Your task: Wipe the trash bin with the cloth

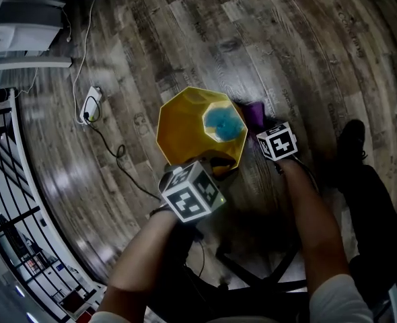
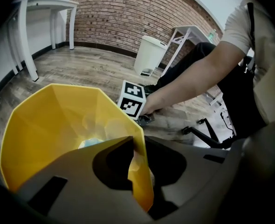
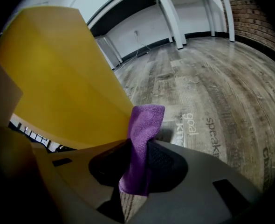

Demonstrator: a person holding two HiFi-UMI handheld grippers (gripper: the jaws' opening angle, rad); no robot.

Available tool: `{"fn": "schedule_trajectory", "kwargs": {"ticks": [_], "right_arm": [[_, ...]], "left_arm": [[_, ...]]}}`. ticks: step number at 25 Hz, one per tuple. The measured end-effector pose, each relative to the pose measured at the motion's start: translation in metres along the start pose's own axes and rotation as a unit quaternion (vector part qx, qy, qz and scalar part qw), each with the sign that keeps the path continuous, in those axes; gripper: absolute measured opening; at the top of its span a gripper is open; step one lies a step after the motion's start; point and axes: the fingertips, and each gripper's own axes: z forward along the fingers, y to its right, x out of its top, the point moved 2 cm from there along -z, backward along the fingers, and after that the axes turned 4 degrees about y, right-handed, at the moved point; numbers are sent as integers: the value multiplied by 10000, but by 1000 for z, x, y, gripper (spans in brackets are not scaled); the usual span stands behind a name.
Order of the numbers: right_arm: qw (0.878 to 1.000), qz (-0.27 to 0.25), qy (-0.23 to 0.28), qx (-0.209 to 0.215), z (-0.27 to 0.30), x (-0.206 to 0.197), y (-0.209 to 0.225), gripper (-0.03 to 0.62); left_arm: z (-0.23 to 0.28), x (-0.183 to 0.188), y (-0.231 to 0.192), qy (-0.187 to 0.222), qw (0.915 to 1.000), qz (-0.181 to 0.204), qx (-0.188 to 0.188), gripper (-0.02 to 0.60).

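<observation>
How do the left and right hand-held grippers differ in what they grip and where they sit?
The left hand-held gripper clamps the yellow trash bin by its rigid wall; the right hand-held gripper pinches the soft purple cloth. The left straddles the bin's rim, one jaw inside; the right sits outside, beside the outer wall. Both are shut on something.

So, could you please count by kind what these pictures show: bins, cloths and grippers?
Bins: 2 (yellow bin, white bin)
Cloths: 1 (purple cloth)
Grippers: 2 (left gripper, right gripper)
Total: 5
</observation>
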Motion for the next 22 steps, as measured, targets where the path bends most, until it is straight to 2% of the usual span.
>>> {"fn": "schedule_trajectory", "kwargs": {"ticks": [9,14,18,22], "right_arm": [[9901,994,978,-140,-86,11,-5,106],[9833,1118,1439,2,-124,27,-15,106],[9789,1142,1676,260,-145,37,-24,106],[9657,1443,2048,682,-165,51,-38,106]], "left_arm": [[7,28,-16,317,9981,-400,352,49],[-3,33,-18,405,9967,-599,367,66],[-13,26,-13,215,9987,-307,337,135],[-15,17,-6,-102,9996,21,262,147]]}}
